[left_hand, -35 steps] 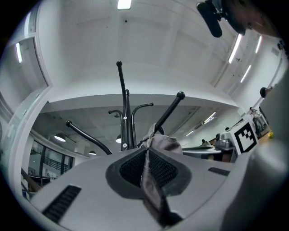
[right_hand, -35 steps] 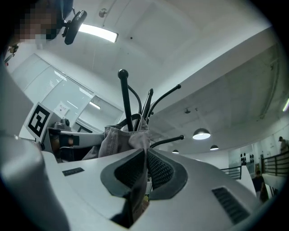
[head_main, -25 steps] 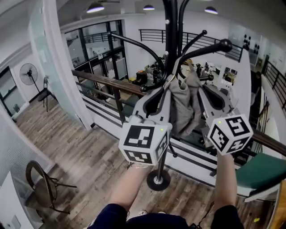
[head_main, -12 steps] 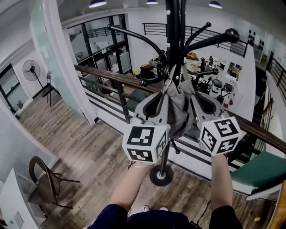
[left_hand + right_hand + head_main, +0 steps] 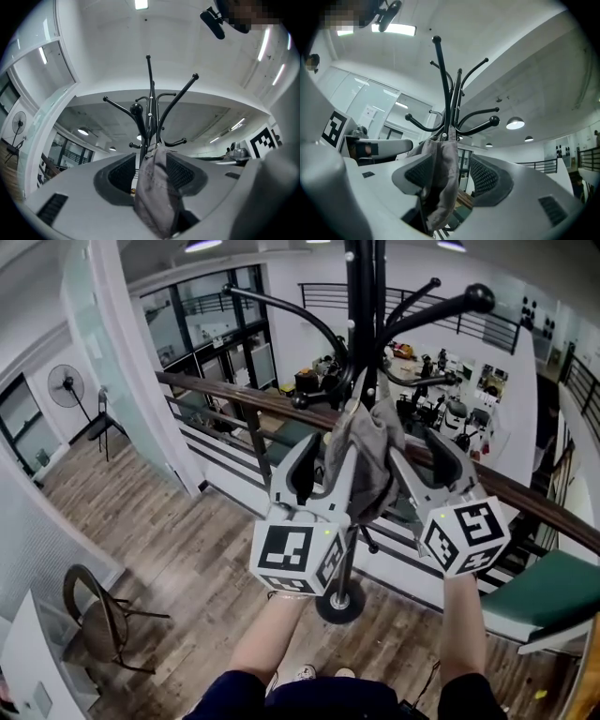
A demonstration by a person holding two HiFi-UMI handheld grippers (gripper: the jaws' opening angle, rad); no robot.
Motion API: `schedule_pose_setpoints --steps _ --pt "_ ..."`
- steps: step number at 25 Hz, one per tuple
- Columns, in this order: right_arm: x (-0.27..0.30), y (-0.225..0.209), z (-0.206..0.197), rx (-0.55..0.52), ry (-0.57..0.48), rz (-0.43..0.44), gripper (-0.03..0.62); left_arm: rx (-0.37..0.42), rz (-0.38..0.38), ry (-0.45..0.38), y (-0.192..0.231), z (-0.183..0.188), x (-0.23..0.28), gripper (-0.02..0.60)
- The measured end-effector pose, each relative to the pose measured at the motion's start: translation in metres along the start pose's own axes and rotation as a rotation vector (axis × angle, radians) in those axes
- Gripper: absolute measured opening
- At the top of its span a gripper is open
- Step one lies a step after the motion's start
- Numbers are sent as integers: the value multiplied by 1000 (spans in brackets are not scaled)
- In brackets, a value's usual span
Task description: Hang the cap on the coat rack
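i am holding my left gripper (image 5: pixel 330 451) and right gripper (image 5: pixel 417 442) up on either side of the cap (image 5: pixel 367 460), which is hanging as a limp grey fold against the pole of the rack (image 5: pixel 361 296), its top bunched up where the low hooks (image 5: pixel 328 395) are meeting the pole. both pairs of my jaws have just been opening and are now standing apart, with the cloth still lying between them: in the left gripper view it is leaning toward 1 pad with a gap showing at the other, and in the right gripper view it is draping against 1 pad with a wide gap to the other, so neither pair is pinching it. i am judging the hanging as nearly done, but i cannot tell how deeply the cap is sitting on its hook. the risk i am seeing is in backing out: if the fabric is clinging to a ribbed pad or snagging on a jaw tip, pulling away would be dragging it off the hook. a knock against the pole could also be shaking it loose, and it would then be dropping to the floor (image 5: pixel 187 559) by the railing (image 5: pixel 234 404). i am thinking a slow, straight retreat suits best.
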State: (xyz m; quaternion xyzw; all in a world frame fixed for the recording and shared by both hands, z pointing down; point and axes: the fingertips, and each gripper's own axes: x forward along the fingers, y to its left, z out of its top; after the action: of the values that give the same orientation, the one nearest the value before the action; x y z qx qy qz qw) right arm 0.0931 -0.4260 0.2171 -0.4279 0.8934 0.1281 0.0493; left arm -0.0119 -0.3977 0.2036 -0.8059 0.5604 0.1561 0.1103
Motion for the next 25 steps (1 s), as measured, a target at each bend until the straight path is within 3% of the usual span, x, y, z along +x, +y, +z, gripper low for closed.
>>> schedule_pose_setpoints --steps 2,6,10,17,21,25 --pt "-11 6 7 -37 -37 -9 277 27 -19 9 -3 -2 -8 232" --pt "-37 14 6 -123 -72 -63 293 83 -58 82 -6 -27 -28 253" --pt "-64 23 -6 -155 -62 -116 293 100 -39 137 -3 -51 -57 259" --pt "-92 47 -68 -97 14 -165 291 99 -6 172 0 -90 -108 258" --pt "-113 63 -105 -76 72 -193 291 76 -8 310 -2 -126 -140 259" --pt "-133 74 -150 -20 151 -223 288 32 42 331 3 -155 -168 259"
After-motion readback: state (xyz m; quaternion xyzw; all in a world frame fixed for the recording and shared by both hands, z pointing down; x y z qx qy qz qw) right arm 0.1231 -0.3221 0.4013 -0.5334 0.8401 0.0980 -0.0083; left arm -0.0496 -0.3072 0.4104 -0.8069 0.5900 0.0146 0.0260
